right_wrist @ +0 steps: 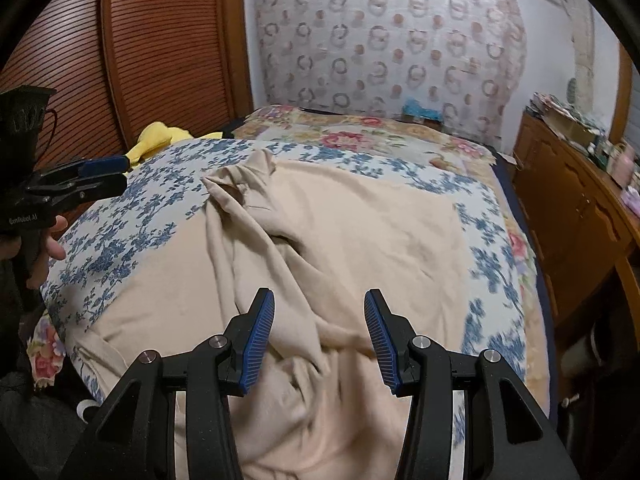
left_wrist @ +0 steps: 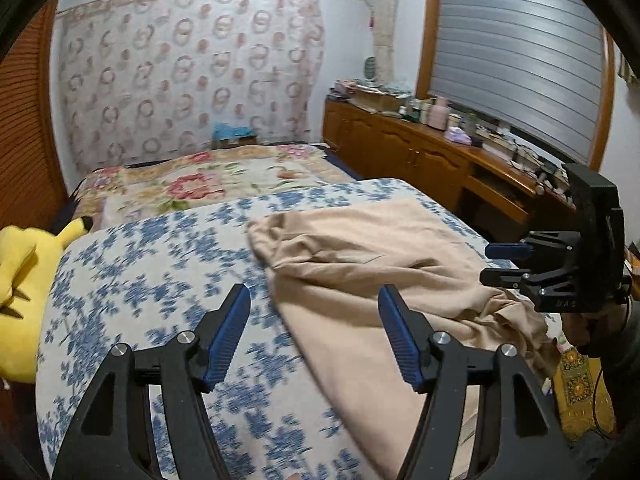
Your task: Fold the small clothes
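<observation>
a beige garment [right_wrist: 360, 240] lies rumpled on the blue-flowered quilt [left_wrist: 152, 280] of the bed, one bunched end reaching toward the far side. the left tool [left_wrist: 314, 332] hangs wide open over the quilt just beside the cloth's edge, with nothing between its pads. the right tool [right_wrist: 319, 332] stands partly open above the near folds, gripping nothing. a yellow plush [left_wrist: 24, 280] sits at the bed's left edge.

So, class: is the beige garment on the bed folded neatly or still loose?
Still loose. The beige garment lies spread and rumpled over the blue-flowered quilt, with uneven creases and a bunched corner, no tidy folded edges.
</observation>
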The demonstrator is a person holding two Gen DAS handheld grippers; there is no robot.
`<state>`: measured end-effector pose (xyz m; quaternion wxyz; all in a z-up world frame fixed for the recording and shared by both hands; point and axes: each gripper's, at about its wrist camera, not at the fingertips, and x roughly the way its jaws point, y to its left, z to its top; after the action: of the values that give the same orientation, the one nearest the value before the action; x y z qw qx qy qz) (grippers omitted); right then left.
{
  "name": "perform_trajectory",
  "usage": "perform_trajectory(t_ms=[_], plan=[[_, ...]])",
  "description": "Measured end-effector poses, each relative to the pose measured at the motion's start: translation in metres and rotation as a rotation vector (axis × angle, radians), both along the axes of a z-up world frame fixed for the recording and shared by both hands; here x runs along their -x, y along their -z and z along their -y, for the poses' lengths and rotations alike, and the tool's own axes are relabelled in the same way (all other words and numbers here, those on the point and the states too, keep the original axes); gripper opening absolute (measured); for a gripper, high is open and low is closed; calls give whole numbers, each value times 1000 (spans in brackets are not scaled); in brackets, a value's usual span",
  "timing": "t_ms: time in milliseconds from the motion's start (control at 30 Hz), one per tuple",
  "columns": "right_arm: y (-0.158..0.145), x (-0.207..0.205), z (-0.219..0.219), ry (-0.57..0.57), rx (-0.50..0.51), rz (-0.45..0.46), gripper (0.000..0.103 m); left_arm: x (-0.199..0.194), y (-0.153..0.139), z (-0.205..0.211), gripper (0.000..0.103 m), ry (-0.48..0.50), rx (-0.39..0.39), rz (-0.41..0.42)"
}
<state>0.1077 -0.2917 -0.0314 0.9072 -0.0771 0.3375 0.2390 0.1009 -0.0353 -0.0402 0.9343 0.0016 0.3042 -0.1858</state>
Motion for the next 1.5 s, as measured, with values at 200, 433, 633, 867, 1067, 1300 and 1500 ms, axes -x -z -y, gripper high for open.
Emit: perform_trajectory(t_ms=[200, 433, 633, 867, 1067, 1300, 1500], plan=[[-3, -17, -27, -48, 38, 2, 50, -2, 5, -26, 69, -63, 9, -5], [-11, -34, -53, -93, 70, 5, 50, 0, 10, -45, 70, -102, 22, -6], [-13, -51, -77, -126, 95, -5, 50, 2, 13, -58, 70, -135, 23, -10], [-9, -76, -103, -145, 100, -31, 50, 4, 18, -70, 70, -163, 35, -14], [-3, -90, -131, -190, 118, -52, 50, 4, 25, -71, 70, -162, 43, -30], [15, -118, -160, -178, 217, -57, 49, 5, 31, -68, 70, -151, 45, -43], [32, -140, -166, -165, 254, -107, 50, 5, 35, -65, 71, -141, 46, -54]])
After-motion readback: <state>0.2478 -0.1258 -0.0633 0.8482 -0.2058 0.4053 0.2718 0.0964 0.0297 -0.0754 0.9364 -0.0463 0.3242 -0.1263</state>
